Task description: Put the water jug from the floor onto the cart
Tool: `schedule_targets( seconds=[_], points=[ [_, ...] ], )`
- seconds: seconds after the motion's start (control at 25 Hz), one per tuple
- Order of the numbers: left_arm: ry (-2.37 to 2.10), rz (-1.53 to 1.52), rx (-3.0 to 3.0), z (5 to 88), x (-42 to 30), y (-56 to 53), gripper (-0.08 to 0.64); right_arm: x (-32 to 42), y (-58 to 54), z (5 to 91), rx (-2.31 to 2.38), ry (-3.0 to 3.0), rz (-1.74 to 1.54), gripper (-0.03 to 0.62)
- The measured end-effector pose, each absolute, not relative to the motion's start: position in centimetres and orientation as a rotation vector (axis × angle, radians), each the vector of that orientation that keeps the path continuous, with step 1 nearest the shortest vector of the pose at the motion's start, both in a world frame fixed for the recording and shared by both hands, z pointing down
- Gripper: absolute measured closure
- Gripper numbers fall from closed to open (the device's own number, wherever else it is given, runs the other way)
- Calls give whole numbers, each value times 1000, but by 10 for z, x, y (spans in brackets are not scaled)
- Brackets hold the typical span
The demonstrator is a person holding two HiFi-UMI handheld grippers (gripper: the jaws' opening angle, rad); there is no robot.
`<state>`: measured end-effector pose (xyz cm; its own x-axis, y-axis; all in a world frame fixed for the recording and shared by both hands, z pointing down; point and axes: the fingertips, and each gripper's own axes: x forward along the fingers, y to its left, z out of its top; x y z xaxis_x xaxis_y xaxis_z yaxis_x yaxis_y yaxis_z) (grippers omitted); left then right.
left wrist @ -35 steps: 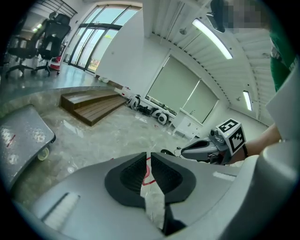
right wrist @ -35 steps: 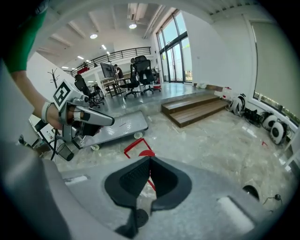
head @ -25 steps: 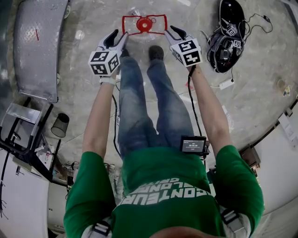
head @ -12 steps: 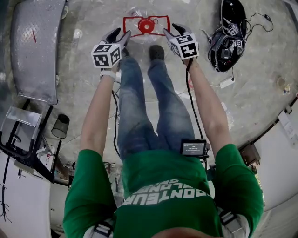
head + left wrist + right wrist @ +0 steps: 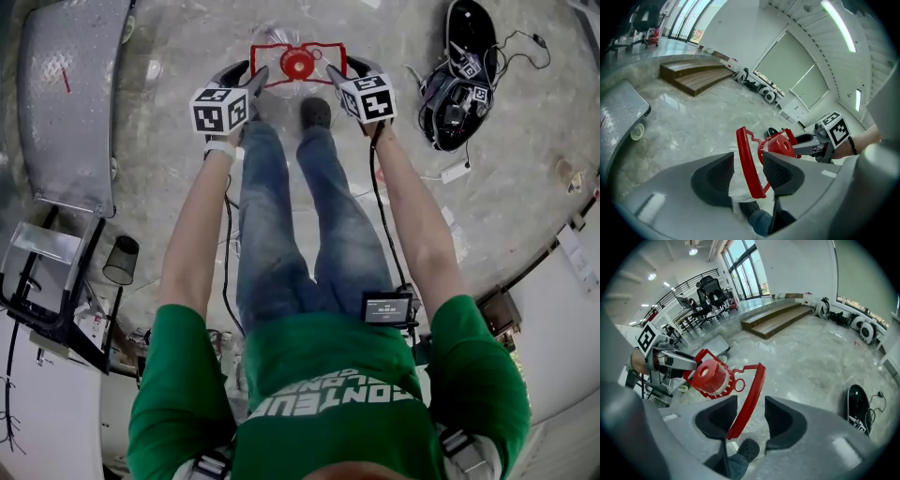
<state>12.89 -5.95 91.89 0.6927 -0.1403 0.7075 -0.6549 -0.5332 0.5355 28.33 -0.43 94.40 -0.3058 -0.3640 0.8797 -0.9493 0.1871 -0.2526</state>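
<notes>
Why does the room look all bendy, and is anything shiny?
Left gripper view: the wide lens bows the ceiling light and blackens the corners. Right gripper view: the glossy floor shows pale reflections. Head view: evenly lit and sharp, yet the cart edges curve.

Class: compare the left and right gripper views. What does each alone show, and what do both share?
Only the left gripper view shows the right gripper and a long ceiling light. Only the right gripper view shows the left gripper. Both show the jug's red cap, the cart, the wooden steps, and a red handle bar between their own jaws, just opened, not pressing.
</notes>
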Motion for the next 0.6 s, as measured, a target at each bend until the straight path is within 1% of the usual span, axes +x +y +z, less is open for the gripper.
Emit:
schedule_targets(
  seconds=[0.6],
  points=[
    [-551,798,2020,935,136,-57,377,282,-8,957,1232,-1770,1162,423]
  ],
)
